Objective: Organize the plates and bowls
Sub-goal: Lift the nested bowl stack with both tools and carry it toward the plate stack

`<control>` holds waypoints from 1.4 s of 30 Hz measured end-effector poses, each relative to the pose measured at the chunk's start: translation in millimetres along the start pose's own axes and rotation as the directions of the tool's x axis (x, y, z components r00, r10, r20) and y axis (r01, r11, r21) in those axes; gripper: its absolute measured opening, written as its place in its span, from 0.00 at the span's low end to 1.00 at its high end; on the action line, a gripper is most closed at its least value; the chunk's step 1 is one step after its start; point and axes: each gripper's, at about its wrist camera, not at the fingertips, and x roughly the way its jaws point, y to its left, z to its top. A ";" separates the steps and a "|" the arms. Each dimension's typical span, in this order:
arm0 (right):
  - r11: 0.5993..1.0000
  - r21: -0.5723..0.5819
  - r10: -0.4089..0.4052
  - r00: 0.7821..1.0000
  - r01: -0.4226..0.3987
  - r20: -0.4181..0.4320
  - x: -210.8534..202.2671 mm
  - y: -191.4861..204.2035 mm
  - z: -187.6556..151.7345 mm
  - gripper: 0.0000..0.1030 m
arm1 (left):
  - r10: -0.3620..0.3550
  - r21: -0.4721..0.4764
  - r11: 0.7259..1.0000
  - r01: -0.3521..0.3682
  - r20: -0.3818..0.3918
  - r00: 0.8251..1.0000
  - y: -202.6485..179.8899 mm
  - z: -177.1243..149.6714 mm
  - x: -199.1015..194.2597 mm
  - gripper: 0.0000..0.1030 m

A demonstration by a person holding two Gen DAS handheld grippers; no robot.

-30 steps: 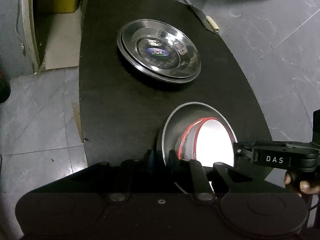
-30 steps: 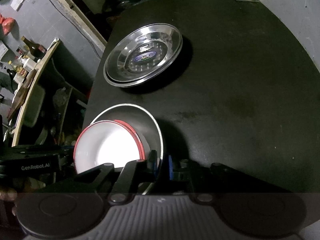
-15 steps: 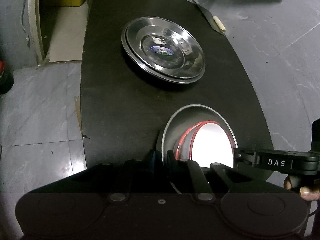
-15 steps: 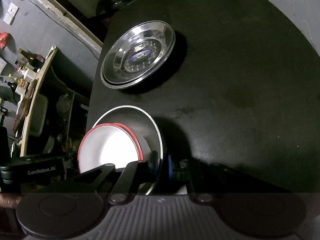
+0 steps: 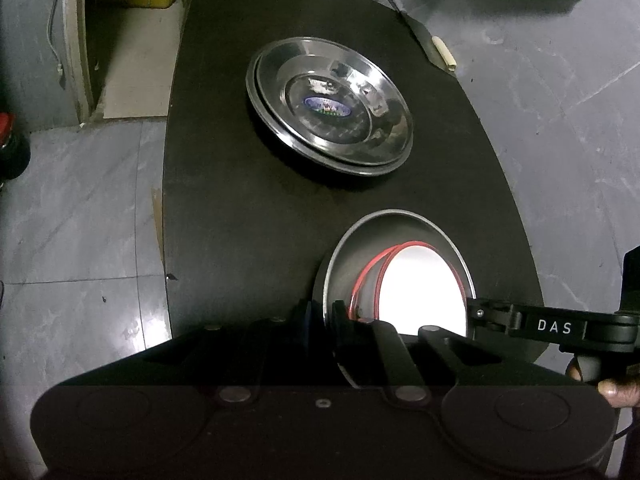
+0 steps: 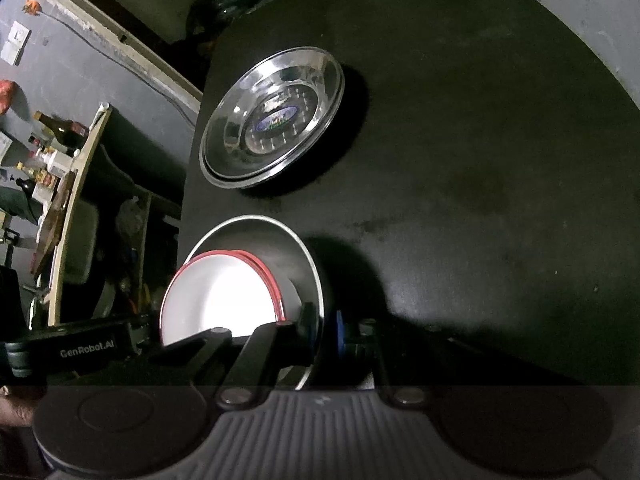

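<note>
Change since a second ago: left gripper (image 5: 322,312) has drawn its fingers in the last bit onto the steel bowl's (image 5: 360,248) near-left rim; earlier a slightly wider gap showed there. Right gripper (image 6: 326,322) looks the same as before, already pinched on the opposite rim. Bowls have not shifted on the table (image 5: 224,216); the plate stack (image 5: 330,106) sits a little differently in frame, from a small roll of the cameras only.

Left gripper: fingers together, clamped on the steel bowl's rim, one finger inside the wall, one outside.

Right gripper: fingers together, clamped on the same bowl's rim at the far side from the left one; its body also shows in the left view (image 5: 552,326), with fingertips of the person's hand (image 5: 616,394) beneath it.

Steel bowl: near edge of the dark table, close to both cameras, held on two sides; whether its base is on the table cannot be told.

Red-rimmed white bowls (image 5: 420,284): nested inside the steel bowl, off-centre; two red rims visible.

Plate stack: steel plates, further back on the table, well apart from the bowls; two rims visible, blue label at the centre of the top one.

Count: steel bowls one; red-rimmed bowls two; steel plates two; grippers two.

Background: knife (image 5: 434,50) at the table's far edge; bottles on a shelf (image 6: 60,136) beside the table.
</note>
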 end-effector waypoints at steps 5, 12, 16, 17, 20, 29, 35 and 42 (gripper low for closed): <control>1.000 -0.004 0.007 1.000 -0.007 0.003 -1.8 1.0 1.9 0.11 | 0.004 -0.002 1.000 -0.004 0.006 1.000 -2.0 3.2 -1.7 0.09; 1.000 0.003 0.023 1.000 -0.023 0.010 -4.6 -0.7 7.8 0.11 | 0.008 -0.001 1.000 -0.008 0.020 1.000 -5.6 8.2 -5.2 0.09; 1.000 0.004 0.028 1.000 -0.028 0.010 -4.9 -1.2 11.7 0.11 | 0.010 -0.007 1.000 -0.010 0.024 1.000 -6.3 11.3 -5.7 0.09; 1.000 0.004 0.028 1.000 -0.028 0.009 -4.6 -1.2 12.9 0.11 | 0.011 -0.008 1.000 -0.011 0.024 1.000 -6.3 11.9 -5.7 0.09; 1.000 0.003 0.029 1.000 -0.029 0.008 -3.3 -1.0 16.1 0.11 | 0.014 -0.011 1.000 -0.014 0.023 1.000 -6.4 13.1 -5.3 0.09; 0.999 0.020 0.041 0.999 -0.041 0.011 -4.0 -1.8 23.0 0.11 | 0.018 -0.019 1.000 -0.017 0.022 1.000 -7.6 22.1 -5.9 0.08; 0.998 0.033 0.045 0.999 -0.045 0.018 -6.3 -2.7 32.5 0.11 | 0.019 -0.005 1.000 -0.019 0.030 0.999 -13.6 33.8 -7.7 0.08; 0.998 0.039 0.038 0.999 -0.039 0.030 -14.7 -5.0 44.8 0.11 | 0.003 -0.010 1.000 -0.003 0.049 0.999 -20.0 46.8 -6.8 0.08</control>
